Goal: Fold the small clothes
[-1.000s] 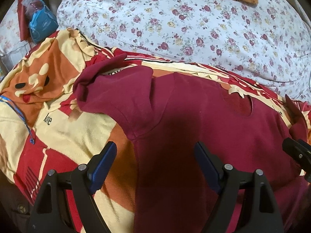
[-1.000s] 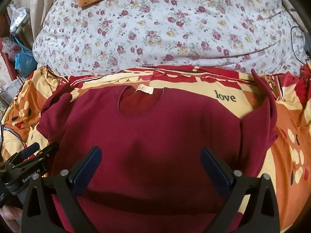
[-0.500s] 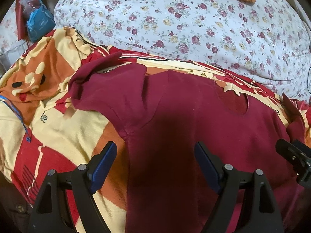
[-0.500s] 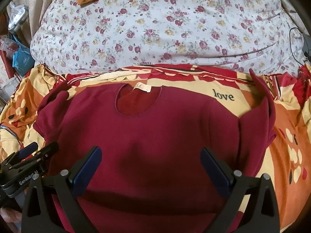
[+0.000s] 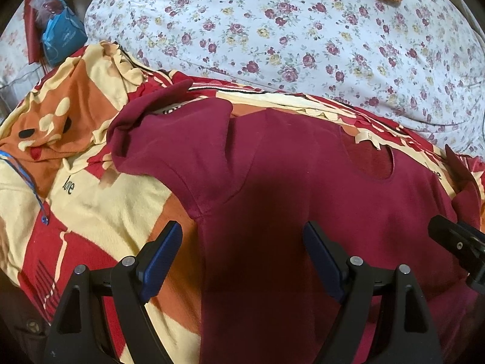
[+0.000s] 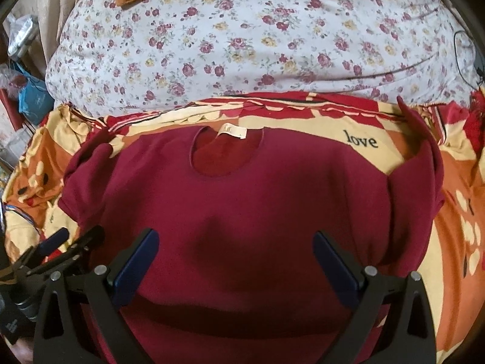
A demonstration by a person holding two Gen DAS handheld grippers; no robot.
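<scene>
Left wrist view showed the maroon top (image 5: 303, 197) lying spread flat on a red, orange and cream blanket (image 5: 100, 200) printed with the word "love". The left tongs (image 5: 242, 248) stood wide apart above the garment's left side seam, gripping nothing. The top's lower hem was cut off by the frame edge and the tong arms. One short sleeve (image 5: 169, 151) lay rumpled, its cuff turned up.

Right wrist view showed the right tongs (image 6: 236, 254) likewise wide and empty over the chest of the top, neckline (image 6: 225, 157) with a pale label facing away from the camera. The far sleeve (image 6: 415, 194) stood folded upward. The left tongs appeared only partly at the lower left edge. A floral quilt (image 6: 242, 36) lay behind the blanket. Items at the far left (image 6: 30, 97) were too blurred to identify.
</scene>
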